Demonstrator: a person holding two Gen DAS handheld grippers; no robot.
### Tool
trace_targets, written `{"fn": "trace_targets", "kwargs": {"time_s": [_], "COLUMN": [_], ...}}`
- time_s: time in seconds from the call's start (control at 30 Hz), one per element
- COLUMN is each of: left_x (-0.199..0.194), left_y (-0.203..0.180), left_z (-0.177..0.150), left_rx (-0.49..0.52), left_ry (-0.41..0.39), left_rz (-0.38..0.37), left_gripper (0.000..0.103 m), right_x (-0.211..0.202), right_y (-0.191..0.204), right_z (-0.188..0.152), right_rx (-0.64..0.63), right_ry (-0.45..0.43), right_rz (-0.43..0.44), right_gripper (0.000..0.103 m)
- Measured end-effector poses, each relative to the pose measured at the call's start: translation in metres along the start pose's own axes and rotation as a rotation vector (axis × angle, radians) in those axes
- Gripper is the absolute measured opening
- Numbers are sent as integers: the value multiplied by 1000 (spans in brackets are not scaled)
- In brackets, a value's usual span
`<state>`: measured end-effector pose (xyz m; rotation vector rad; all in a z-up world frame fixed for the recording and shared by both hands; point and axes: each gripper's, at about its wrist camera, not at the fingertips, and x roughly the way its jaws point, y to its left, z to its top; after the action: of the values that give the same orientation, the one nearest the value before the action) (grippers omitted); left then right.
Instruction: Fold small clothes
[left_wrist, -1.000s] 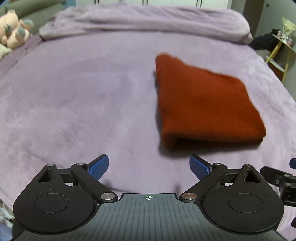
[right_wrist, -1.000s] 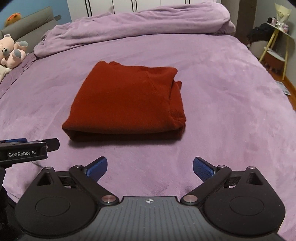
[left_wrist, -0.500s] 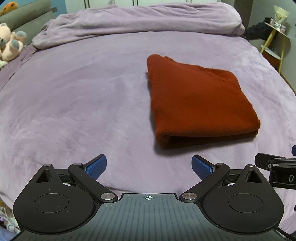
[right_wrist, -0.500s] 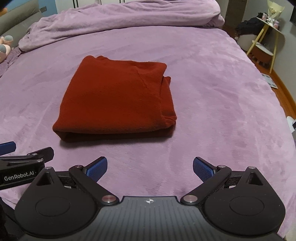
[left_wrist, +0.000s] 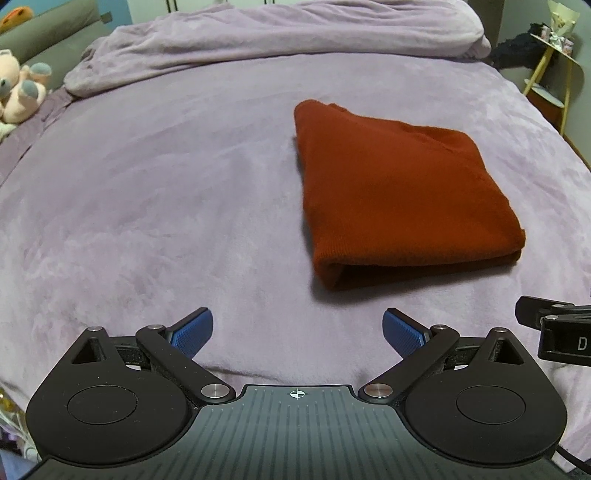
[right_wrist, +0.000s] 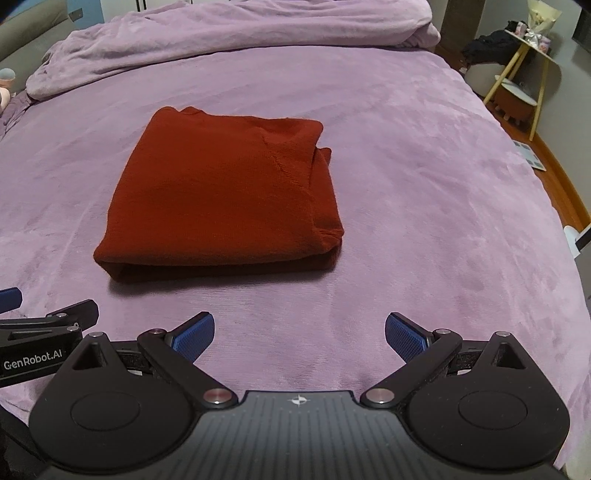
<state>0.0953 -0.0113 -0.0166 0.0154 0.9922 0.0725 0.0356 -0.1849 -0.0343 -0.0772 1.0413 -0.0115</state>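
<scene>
Both claws farther back (spread wide); sweater (right_wrist: 221, 192) folded

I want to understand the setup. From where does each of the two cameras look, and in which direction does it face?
Left wrist: sits on the left gripper, looks forward over the purple bed; its open blue fingers show, the folded red garment ahead right.
Right wrist: sits on the right gripper, same direction; its open fingers show, the garment ahead left.
Shared: garment, bed, rumpled blanket, yellow side table; each sees the other gripper's edge.
</scene>
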Motion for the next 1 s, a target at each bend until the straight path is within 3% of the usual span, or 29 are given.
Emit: {"fn": "trace_targets", "kwargs": {"time_s": [1.0], "left_x": [0], "left_y": [-9], "left_z": [-2], "left_rx": [6], "left_ry": [16], "left_rz": [-3], "left_gripper": [101], "right_x": [1], "right_y": [1], "right_z": [-1], "right_rx": [-4], "right_ry": [-1], "right_rz": [2], "right_gripper": [99]}}
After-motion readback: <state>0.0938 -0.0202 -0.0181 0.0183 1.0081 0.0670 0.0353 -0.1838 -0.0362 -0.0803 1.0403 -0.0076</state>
